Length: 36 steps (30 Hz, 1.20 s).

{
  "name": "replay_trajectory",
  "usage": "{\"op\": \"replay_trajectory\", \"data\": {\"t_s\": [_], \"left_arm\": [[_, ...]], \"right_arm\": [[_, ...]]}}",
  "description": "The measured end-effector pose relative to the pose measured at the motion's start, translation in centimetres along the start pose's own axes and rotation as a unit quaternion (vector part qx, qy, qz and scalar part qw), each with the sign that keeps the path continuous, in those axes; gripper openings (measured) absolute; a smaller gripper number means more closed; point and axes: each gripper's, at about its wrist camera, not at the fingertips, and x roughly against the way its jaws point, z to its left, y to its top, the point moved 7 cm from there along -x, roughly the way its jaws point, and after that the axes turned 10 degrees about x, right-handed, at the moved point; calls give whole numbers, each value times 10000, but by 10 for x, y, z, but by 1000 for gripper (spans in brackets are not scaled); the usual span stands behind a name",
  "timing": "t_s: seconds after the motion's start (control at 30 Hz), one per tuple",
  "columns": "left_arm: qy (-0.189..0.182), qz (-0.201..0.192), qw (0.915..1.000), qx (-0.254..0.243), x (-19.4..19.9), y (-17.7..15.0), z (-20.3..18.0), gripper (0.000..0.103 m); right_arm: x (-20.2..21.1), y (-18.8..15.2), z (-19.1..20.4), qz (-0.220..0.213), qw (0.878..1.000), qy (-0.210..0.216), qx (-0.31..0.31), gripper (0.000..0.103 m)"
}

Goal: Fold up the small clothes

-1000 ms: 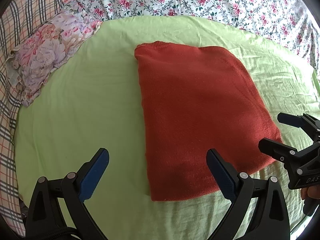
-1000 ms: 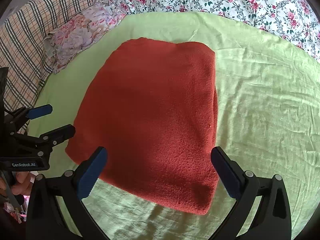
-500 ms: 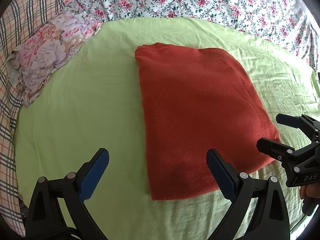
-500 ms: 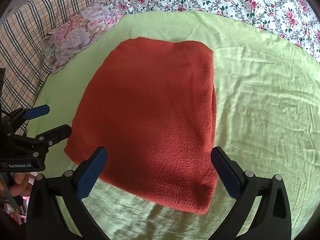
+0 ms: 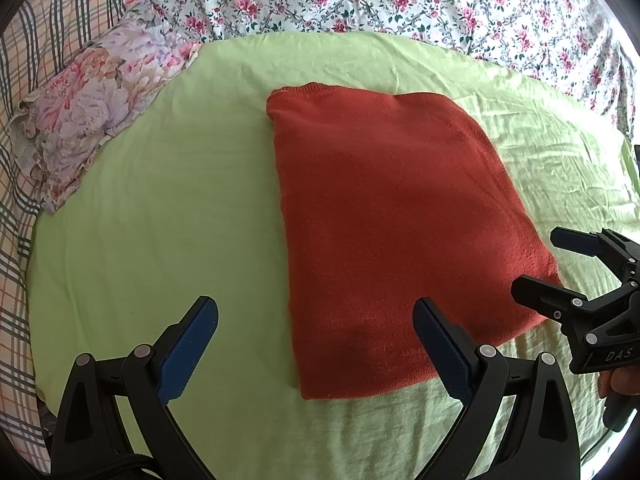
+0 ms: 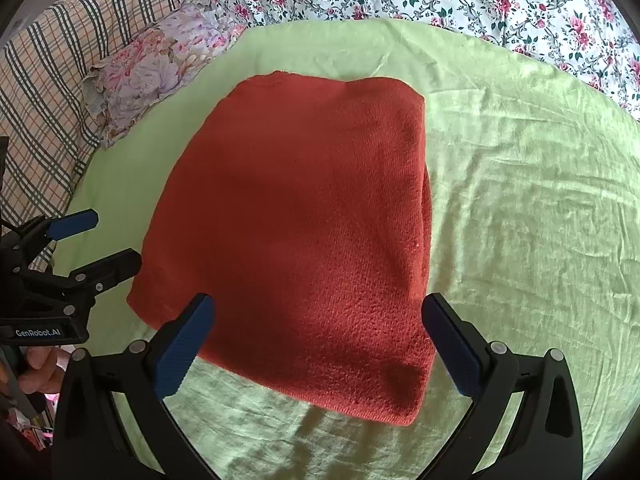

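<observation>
A red-orange knitted garment (image 5: pixel 392 224) lies folded into a flat rectangle on the light green sheet (image 5: pixel 160 208); it also shows in the right wrist view (image 6: pixel 304 232). My left gripper (image 5: pixel 316 344) is open and empty, hovering above the garment's near left corner. My right gripper (image 6: pixel 320 340) is open and empty above the garment's near edge. The right gripper also shows at the right edge of the left wrist view (image 5: pixel 560 264), and the left gripper at the left edge of the right wrist view (image 6: pixel 92 240). Neither touches the garment.
A floral pillow (image 5: pixel 96 120) lies at the far left on a plaid blanket (image 5: pixel 36 40). A rose-patterned sheet (image 5: pixel 400 4) runs along the far side. The green sheet (image 6: pixel 520 200) is wrinkled to the right of the garment.
Both grippers have drawn back and up slightly from the garment, which looks a little farther away. The garment has not moved.
</observation>
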Motion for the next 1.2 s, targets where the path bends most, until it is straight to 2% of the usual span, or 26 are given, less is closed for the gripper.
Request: {"op": "replay_trajectory", "data": {"t_s": [1.2], "left_arm": [[-63, 90, 9999, 87, -5, 2, 0, 98]], "right_arm": [[-1, 2, -3, -8, 10000, -26, -28, 103]]}}
